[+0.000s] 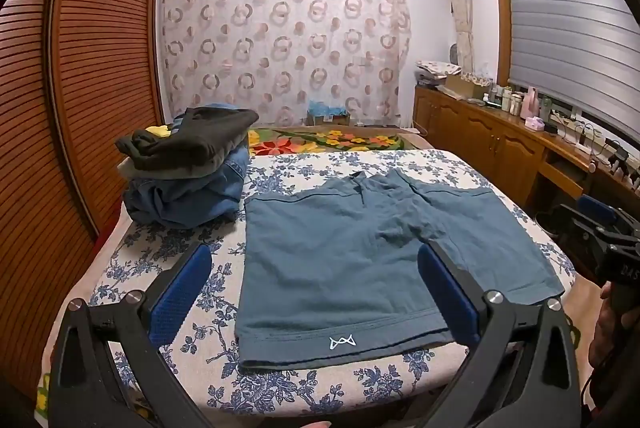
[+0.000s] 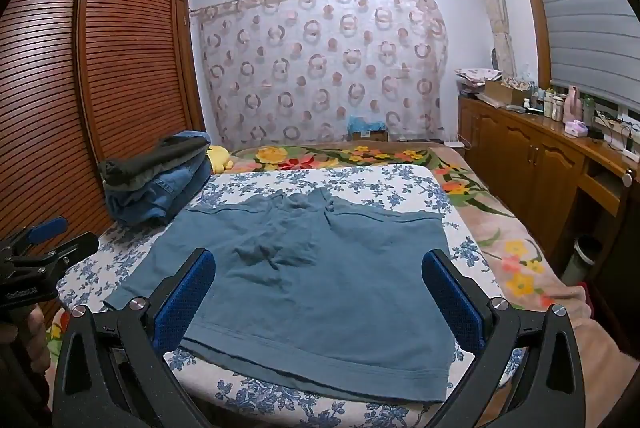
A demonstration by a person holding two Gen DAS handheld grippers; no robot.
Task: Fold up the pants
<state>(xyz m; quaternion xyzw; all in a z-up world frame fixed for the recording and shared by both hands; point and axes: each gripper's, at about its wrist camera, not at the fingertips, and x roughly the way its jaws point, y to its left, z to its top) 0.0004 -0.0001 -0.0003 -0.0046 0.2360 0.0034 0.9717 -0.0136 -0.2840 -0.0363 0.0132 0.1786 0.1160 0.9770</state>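
Observation:
A pair of teal-blue shorts (image 1: 360, 252) lies spread flat on a blue-flowered white cloth (image 1: 208, 352), leg hems toward me and waistband at the far side. The left leg hem carries a small white logo (image 1: 343, 342). My left gripper (image 1: 316, 264) hovers open above the left leg, nothing between its blue pads (image 1: 180, 296). My right gripper (image 2: 320, 270) hangs open over the right leg of the shorts (image 2: 312, 288), its pads (image 2: 452, 300) clear of the fabric. Each gripper shows at the other view's edge: the right gripper (image 1: 604, 240) and the left gripper (image 2: 44, 248).
A stack of folded clothes (image 1: 188, 164), jeans under dark garments, sits at the cloth's far left. A slatted wooden wardrobe (image 1: 80, 88) lines the left side. A flowered bedspread (image 2: 500, 240) extends right and behind. Wooden cabinets (image 2: 532, 164) with bottles stand along the right wall.

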